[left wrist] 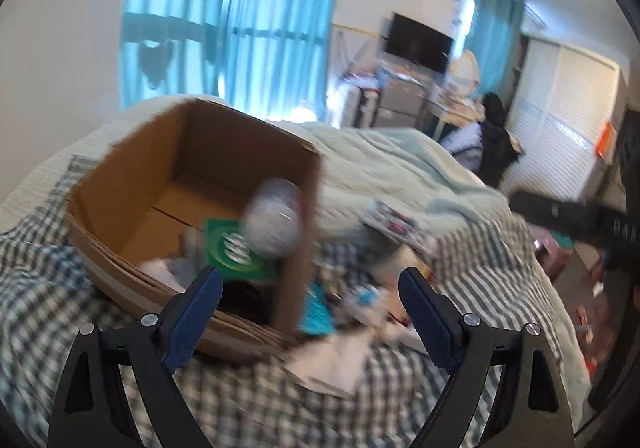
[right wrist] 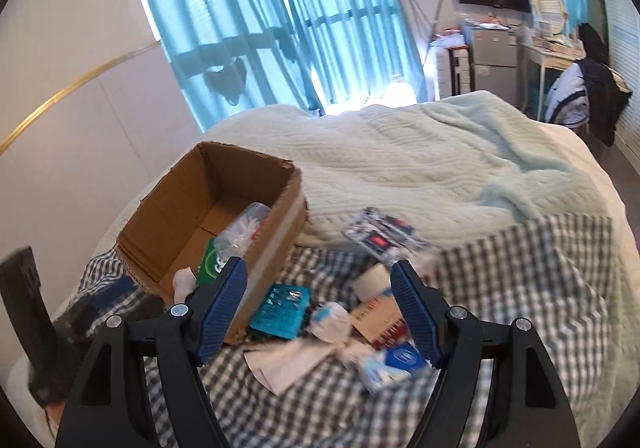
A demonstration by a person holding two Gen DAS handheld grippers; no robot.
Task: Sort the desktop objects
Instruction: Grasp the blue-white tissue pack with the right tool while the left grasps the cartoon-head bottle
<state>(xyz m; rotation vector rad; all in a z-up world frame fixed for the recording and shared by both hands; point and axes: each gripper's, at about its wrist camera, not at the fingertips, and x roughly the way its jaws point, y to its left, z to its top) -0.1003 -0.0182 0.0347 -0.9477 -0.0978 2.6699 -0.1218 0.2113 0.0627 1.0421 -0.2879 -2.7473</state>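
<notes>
An open cardboard box (left wrist: 132, 184) (right wrist: 172, 200) stands on a bed. Inside lie a green packet (left wrist: 236, 248) (right wrist: 208, 260) and a clear tub of cotton swabs (left wrist: 276, 220) (right wrist: 244, 228). Loose on the checked sheet to its right are a teal packet (right wrist: 282, 312) (left wrist: 316, 312), a crumpled tissue (right wrist: 330, 322), a red-and-white carton (right wrist: 384, 322), a blue-and-white packet (right wrist: 396, 362), a white roll (right wrist: 372, 282), a patterned flat pack (right wrist: 384, 236) (left wrist: 394, 224) and white paper (right wrist: 288, 364). My left gripper (left wrist: 310, 272) hangs open over the box's near corner, holding nothing. My right gripper (right wrist: 318, 266) is open above the loose pile, also with nothing in it.
A pale green knitted blanket (right wrist: 420, 168) covers the far half of the bed. Blue curtains (right wrist: 260, 28) hang behind, with a white wall at the left. A dark object (right wrist: 24, 308) stands at the left edge. A desk, chair and wardrobe crowd the far right.
</notes>
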